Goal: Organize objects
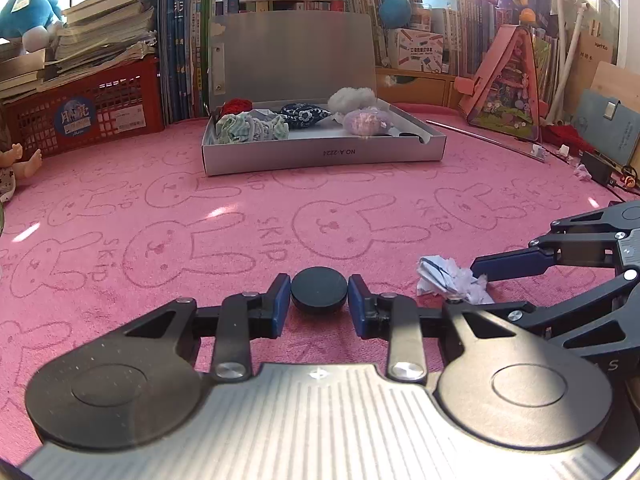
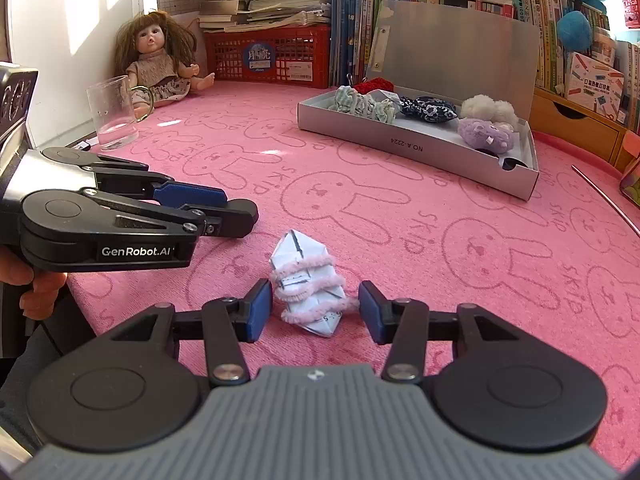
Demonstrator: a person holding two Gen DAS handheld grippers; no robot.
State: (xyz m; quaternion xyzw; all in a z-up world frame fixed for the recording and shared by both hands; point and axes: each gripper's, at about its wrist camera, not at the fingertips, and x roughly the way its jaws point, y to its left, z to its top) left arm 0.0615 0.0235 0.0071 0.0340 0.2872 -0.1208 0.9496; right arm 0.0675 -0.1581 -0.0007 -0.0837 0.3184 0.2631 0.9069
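A black round disc point(image 1: 319, 289) lies on the pink rabbit-print cloth, and my left gripper point(image 1: 319, 294) is shut on it, a blue pad against each side. A crumpled white paper bundle wrapped in pink pipe cleaner point(image 2: 308, 292) sits between the blue pads of my right gripper point(image 2: 316, 302). The jaws are open, close to the bundle's sides without squeezing it. In the left wrist view the same bundle point(image 1: 448, 280) shows beside the right gripper's fingers point(image 1: 512, 264). An open grey box point(image 1: 320, 154) farther back holds scrunchies and small plush pieces, with its lid upright.
A glass mug point(image 2: 112, 116) and a doll point(image 2: 154, 64) are at the far left. A red basket point(image 2: 272, 60) under stacked books and a row of books line the back. A thin metal rod point(image 1: 484, 138) and a pink house-shaped box point(image 1: 508, 88) lie to the right.
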